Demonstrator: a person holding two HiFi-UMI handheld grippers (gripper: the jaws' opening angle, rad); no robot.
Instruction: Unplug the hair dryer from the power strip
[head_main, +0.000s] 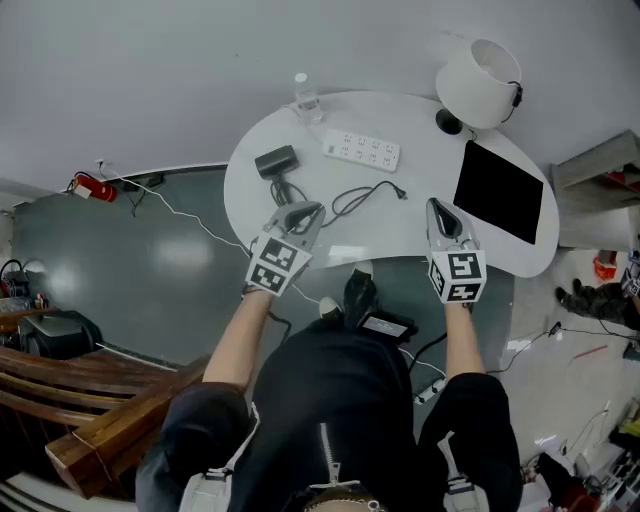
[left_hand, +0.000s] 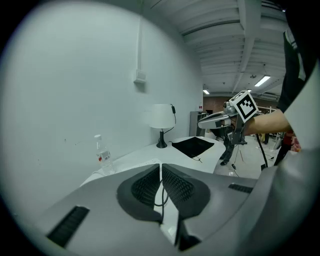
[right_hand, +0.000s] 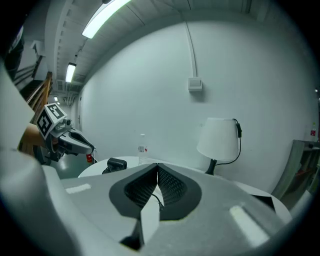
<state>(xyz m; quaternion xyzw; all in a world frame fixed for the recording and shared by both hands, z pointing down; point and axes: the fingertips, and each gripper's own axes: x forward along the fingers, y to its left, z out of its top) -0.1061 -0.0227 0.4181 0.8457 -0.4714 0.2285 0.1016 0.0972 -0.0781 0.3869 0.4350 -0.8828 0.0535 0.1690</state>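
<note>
While I hold both grippers above the near edge of the white table (head_main: 415, 125), the left gripper (head_main: 305, 212) has its jaws pressed together with nothing in them. The right gripper (head_main: 435, 205) is closed and empty too. The black hair dryer (head_main: 277, 162) lies on the table's left part, near the white power strip (head_main: 362, 151). Its cord (head_main: 355, 197) curls across the tabletop between my grippers, and the plug (head_main: 400, 194) rests on the table, apart from the strip. A bottle (head_main: 306, 97), a lamp (head_main: 480, 68) and a black mat (head_main: 498, 190) sit beyond.
</note>
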